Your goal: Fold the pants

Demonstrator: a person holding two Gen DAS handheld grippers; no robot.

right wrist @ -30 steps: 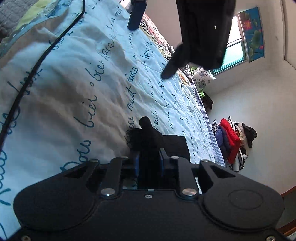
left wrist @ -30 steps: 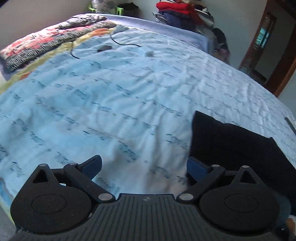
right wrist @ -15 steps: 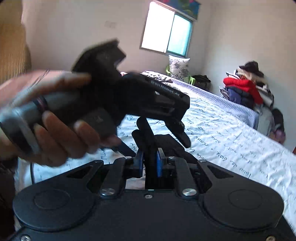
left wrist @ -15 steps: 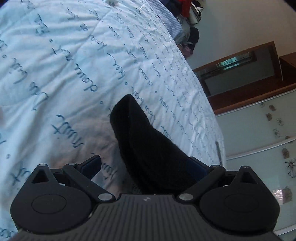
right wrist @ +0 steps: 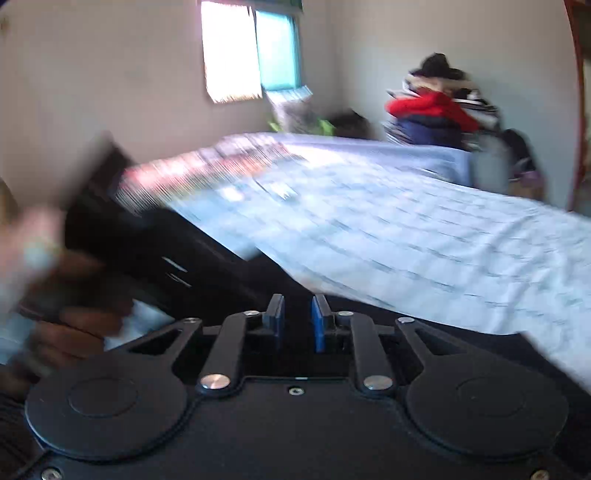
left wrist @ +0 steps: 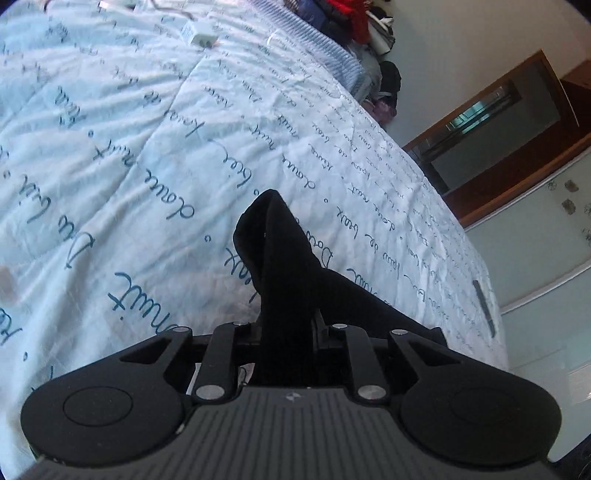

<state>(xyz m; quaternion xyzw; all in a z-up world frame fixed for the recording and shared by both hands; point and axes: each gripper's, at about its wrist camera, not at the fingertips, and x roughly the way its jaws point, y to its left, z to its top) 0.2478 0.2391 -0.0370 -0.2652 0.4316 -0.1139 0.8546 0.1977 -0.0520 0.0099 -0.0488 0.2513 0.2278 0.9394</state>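
The left claw [left wrist: 286, 325] is clamped on the pants [left wrist: 275, 266], which rise up-frame from it over the bed [left wrist: 147, 129]; the right claw [right wrist: 297, 321], slightly parted, grips nothing visible.

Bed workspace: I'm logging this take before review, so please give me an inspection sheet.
Surface: light-blue bedspread with script print, wrinkled.
Job's things: black pants, a fold raised off the bed.
Clutter: white box; dark pen-like item at bed edge.
Grippers: left tongs shut on pants; right tongs nearly shut, grip unclear in blur.
Cables: thin lead near the white box.
Surroundings: clothes pile, window, wooden door frame.
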